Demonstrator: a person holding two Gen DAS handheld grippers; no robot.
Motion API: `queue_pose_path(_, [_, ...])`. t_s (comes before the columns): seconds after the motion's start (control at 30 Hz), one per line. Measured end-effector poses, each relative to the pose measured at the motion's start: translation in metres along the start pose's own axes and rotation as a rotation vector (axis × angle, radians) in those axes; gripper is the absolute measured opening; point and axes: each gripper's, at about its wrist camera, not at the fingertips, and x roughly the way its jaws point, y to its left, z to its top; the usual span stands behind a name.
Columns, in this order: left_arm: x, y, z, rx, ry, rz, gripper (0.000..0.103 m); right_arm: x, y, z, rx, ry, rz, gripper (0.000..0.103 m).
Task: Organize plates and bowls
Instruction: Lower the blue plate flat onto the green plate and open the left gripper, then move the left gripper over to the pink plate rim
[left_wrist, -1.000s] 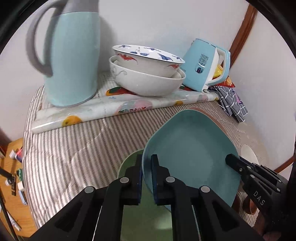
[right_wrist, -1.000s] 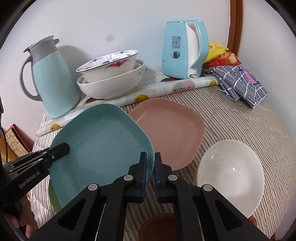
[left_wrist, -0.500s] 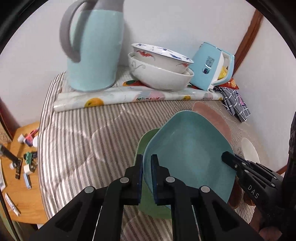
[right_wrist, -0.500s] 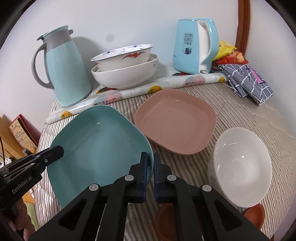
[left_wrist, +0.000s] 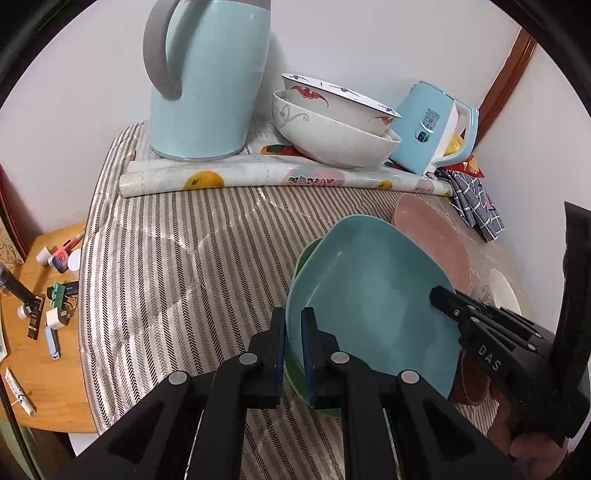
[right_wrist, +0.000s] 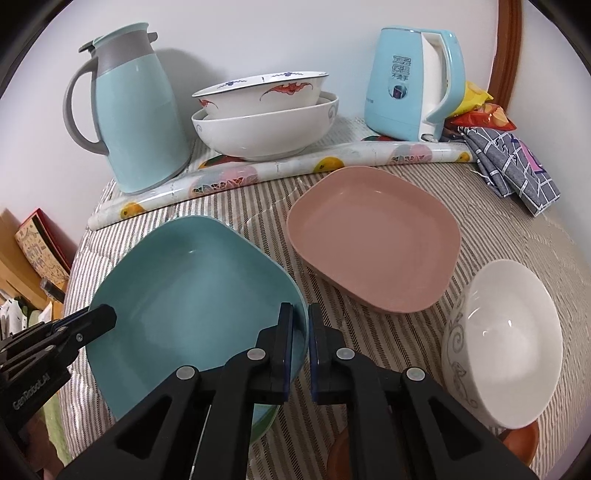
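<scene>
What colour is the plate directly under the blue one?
Green; only its edge shows beneath the blue plate, best in the left wrist view.

"DAS" is printed in pale letters on the side of the right claw (left_wrist: 443, 301); "GenRobot.AI" runs along the side of the left claw (right_wrist: 105, 317); the kettle (right_wrist: 410, 85) bears Chinese characters too small to make out
</scene>
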Motion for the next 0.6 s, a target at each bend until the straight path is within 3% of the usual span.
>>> queue_pose_path(0.2, [-0.007,0.002,-0.001,-0.007,-0.007,0.018,0.009,-0.005,-0.003,0.001,0.002,-0.01,0.002,0.01])
queue_pose_path(0.33, [-0.01,0.0,-0.003,-0.003,0.012,0.026,0.011,-0.011,-0.005,0.0,0.013,-0.024,0.011,0.027])
queue_pose_path(0.6, [-0.027,-0.012,-0.01,0.019,0.001,0.069,0.046,-0.034,-0.014,-0.011,0.042,-0.048,0.012,0.033])
